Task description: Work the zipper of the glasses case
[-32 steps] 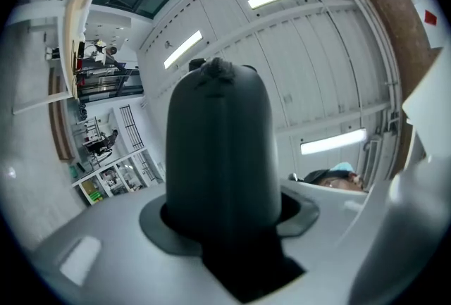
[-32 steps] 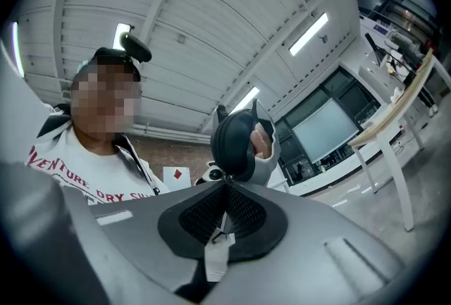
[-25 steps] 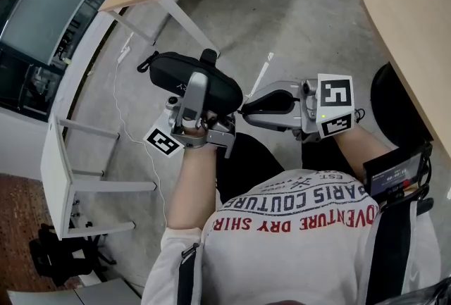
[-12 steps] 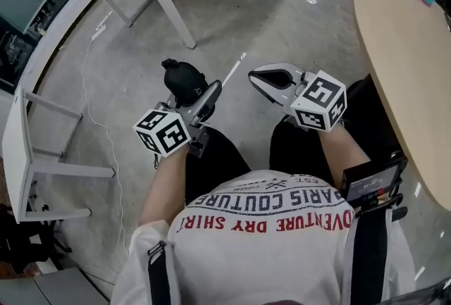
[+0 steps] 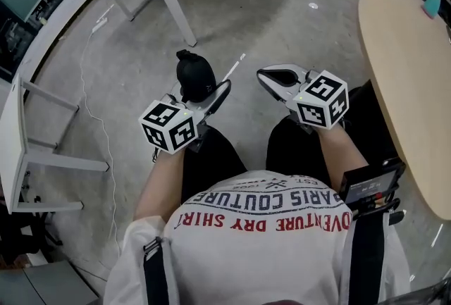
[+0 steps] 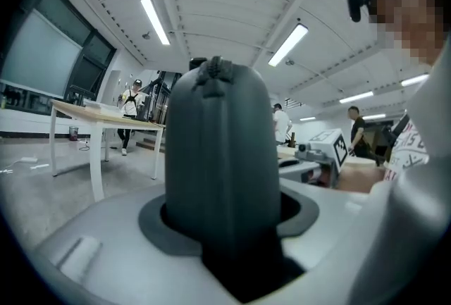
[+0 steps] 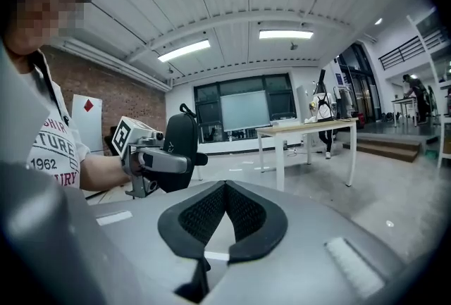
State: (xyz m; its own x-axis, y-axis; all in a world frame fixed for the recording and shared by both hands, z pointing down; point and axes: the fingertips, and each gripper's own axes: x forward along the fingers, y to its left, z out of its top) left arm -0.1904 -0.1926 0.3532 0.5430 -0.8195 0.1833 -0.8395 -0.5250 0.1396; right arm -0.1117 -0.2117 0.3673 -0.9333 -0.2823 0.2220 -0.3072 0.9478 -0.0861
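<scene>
Clamping a black glasses case (image 5: 195,75) with the left gripper (image 5: 204,94), fingers (image 5: 218,94) clenched on its two flanks. Standing upright between those fingers, with the rounded end rising beyond the fingertips and the zipper (image 6: 211,72) running over that top end. Held in the air in front of the person's knees, above a grey concrete floor (image 5: 296,8).

Pinched together at the tips on the right gripper (image 7: 224,187), ribbed pads (image 7: 204,215) meeting at the front with only a narrow gap left behind them. Grasping nothing there. Held apart from the case, which sits off to the left of these fingers with open air between, not touching.

Seen past the right fingertips: a wooden table (image 7: 306,129) on white legs. Off to the right of the right fingers in the head view: the curved edge of a pale round table (image 5: 409,71).
</scene>
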